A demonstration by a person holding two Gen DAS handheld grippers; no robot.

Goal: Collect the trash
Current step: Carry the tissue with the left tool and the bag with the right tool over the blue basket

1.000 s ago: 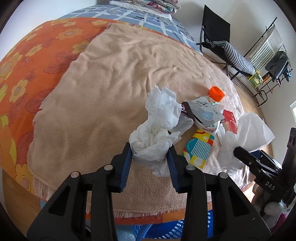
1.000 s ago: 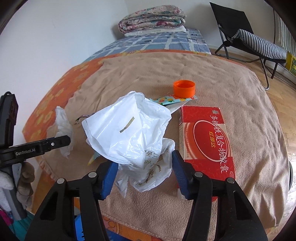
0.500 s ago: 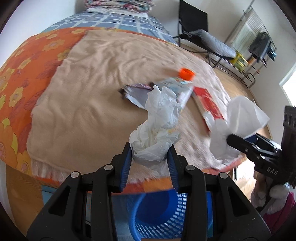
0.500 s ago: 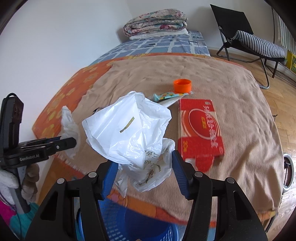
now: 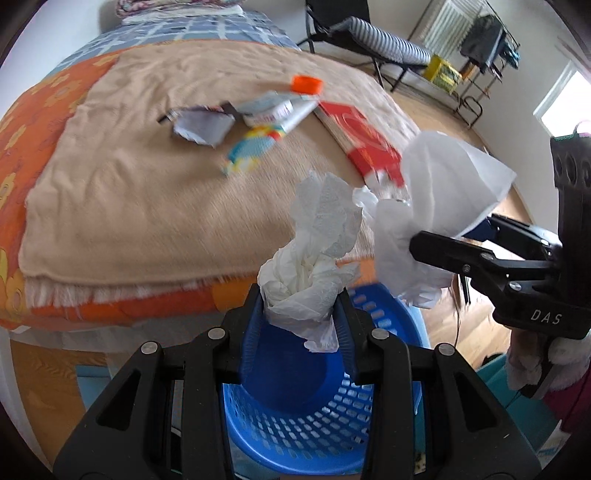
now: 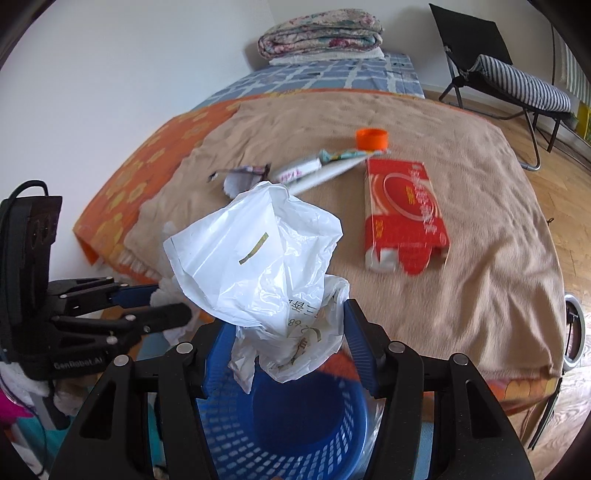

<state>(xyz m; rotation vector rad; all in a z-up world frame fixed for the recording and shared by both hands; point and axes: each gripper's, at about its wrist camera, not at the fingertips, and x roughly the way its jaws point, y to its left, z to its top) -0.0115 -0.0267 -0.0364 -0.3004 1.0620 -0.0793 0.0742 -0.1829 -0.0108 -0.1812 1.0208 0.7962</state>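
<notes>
My left gripper (image 5: 301,325) is shut on a crumpled white paper towel (image 5: 317,254), held just over the blue mesh basket (image 5: 295,424) at the foot of the bed. My right gripper (image 6: 280,343) is shut on a white plastic bag (image 6: 258,266), also above the blue basket (image 6: 288,424). Each gripper shows in the other's view, the right gripper (image 5: 436,243) at the right and the left gripper (image 6: 159,306) at the left. On the tan blanket (image 5: 129,184) lie a red box (image 6: 402,210), an orange cap (image 6: 371,138), a tube (image 5: 280,110) and torn wrappers (image 5: 201,127).
The bed carries an orange flowered sheet (image 5: 22,110) and a folded quilt (image 6: 321,33) at its head. A black folding chair with a striped cushion (image 6: 517,81) stands on the wood floor to the right. A clothes rack (image 5: 480,48) stands beyond it.
Both grippers have drawn back from the blanket to the bed's foot, carrying the paper towel and the bag. The blue basket has come into view under them. The left gripper has rolled.
</notes>
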